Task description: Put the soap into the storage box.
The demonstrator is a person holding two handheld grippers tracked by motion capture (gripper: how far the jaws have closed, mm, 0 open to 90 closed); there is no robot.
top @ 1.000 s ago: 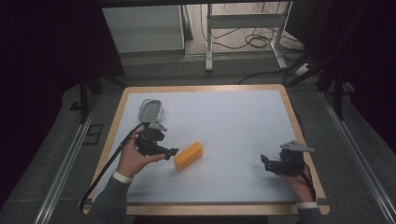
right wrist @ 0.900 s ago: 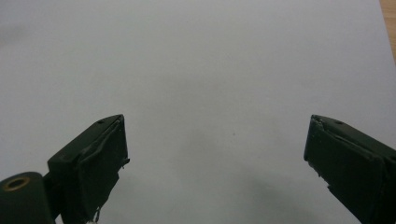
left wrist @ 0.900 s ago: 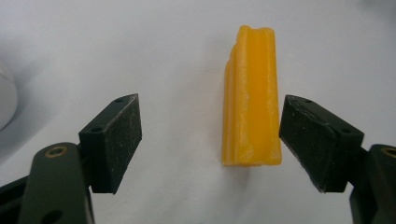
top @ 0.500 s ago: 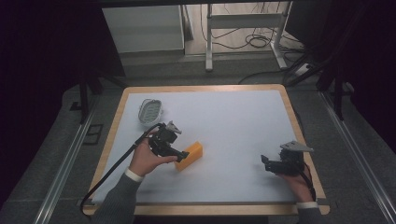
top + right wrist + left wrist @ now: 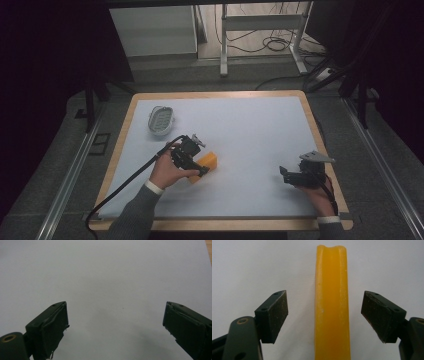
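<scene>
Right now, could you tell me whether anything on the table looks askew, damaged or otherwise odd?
Nothing stands out. The yellow block lies flat on the white table surface, centred between the left gripper's open jaws with a gap on each side. The small oval dish sits upright near the far left corner, and nothing looks spilled.

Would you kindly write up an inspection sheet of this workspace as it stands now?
Surface: white sheet on a wood-edged table, flat and clean.
Job's things: yellow block lying on the sheet, between the left claw's jaws with a gap on each side.
Clutter: small grey oval dish near the far left corner.
Grippers: left claw open, astride the block, pads not touching it; right claw open over bare sheet, nothing between its jaws.
Cables: black cable trailing from the left claw over the near left edge; loose cables on the floor beyond.
Surroundings: grey floor, metal frame legs behind the table, dark sides.
</scene>
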